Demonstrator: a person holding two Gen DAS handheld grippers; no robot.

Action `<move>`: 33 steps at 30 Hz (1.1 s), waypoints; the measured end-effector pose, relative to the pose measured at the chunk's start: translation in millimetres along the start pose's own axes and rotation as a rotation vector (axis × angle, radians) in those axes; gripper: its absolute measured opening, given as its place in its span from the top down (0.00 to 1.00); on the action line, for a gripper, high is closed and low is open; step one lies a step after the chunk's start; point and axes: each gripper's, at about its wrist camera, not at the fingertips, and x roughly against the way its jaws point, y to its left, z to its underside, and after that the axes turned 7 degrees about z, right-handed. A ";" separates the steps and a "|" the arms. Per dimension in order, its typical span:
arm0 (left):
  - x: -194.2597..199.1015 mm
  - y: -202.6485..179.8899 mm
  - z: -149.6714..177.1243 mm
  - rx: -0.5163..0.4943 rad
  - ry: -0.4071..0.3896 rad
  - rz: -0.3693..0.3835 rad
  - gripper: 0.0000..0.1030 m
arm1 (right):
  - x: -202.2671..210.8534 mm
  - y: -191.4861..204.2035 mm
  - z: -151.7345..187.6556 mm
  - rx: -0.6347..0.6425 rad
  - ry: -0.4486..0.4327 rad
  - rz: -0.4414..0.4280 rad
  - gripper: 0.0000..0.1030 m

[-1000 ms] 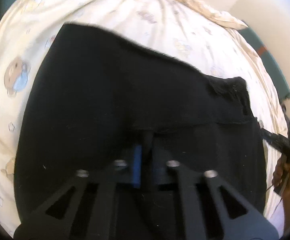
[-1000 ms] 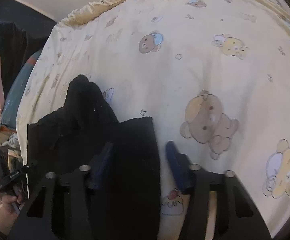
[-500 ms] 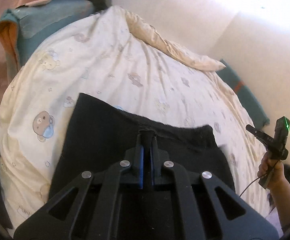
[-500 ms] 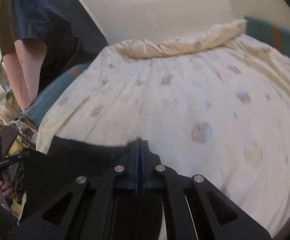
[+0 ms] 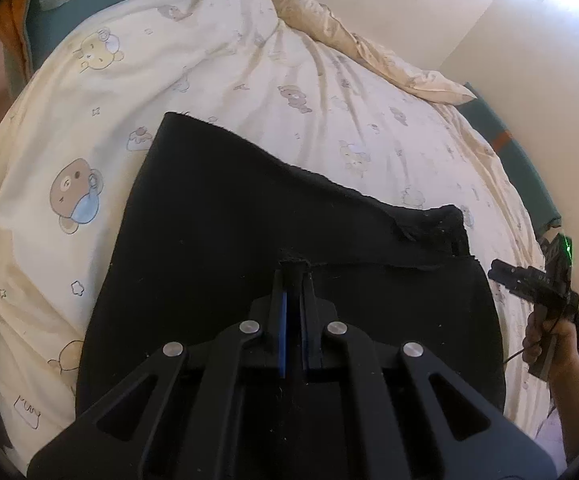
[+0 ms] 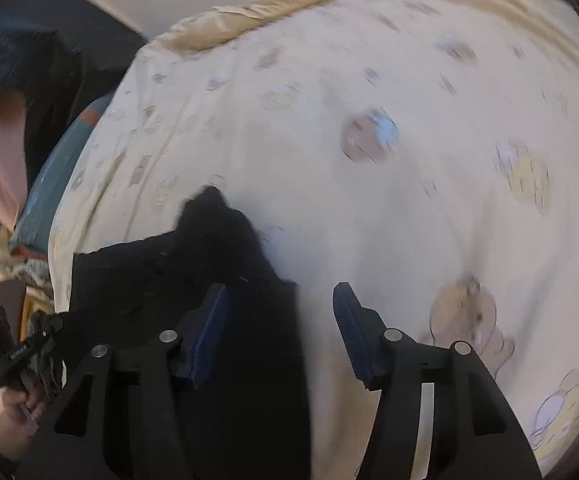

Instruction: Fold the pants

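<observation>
Black pants (image 5: 249,232) lie folded on the bear-print bedsheet (image 5: 217,80). In the left wrist view my left gripper (image 5: 294,270) is shut on the near edge of the upper layer, with black cloth pinched between its pads. My right gripper (image 6: 280,287) shows in its own view with its jaws opening. The right edge of the pants (image 6: 249,320) runs between its fingers, and neither blue pad (image 6: 209,328) presses on the cloth. A bunched corner (image 6: 217,220) of the pants sticks up just beyond. The right wrist view is blurred.
The person's hand holds the right gripper (image 5: 537,284) at the bed's right side. The left gripper (image 6: 9,352) sits at the lower left of the right wrist view. A rumpled yellow cover (image 5: 329,28) lies along the wall. Teal mattress edges (image 5: 509,144) border the sheet.
Half a second ago both grippers were raised and the right one was shut. Now both have dropped back toward the bed, the right jaws have spread apart, and the left still pinches the pants.
</observation>
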 end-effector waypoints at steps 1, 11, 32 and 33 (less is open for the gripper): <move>0.5 1.0 0.9 0.001 0.004 -0.006 0.97 | -2.8 -1.8 2.0 -0.011 0.003 -0.015 0.48; 4.1 1.3 7.5 0.001 0.032 0.013 0.97 | 35.8 34.4 11.8 0.146 -0.162 -0.011 1.00; 2.7 7.9 10.3 0.033 0.035 0.031 0.97 | 19.5 29.8 11.9 0.072 -0.131 -0.024 0.97; 5.4 8.5 8.6 0.036 0.025 0.038 0.97 | 25.5 35.1 9.7 0.092 -0.151 -0.032 0.97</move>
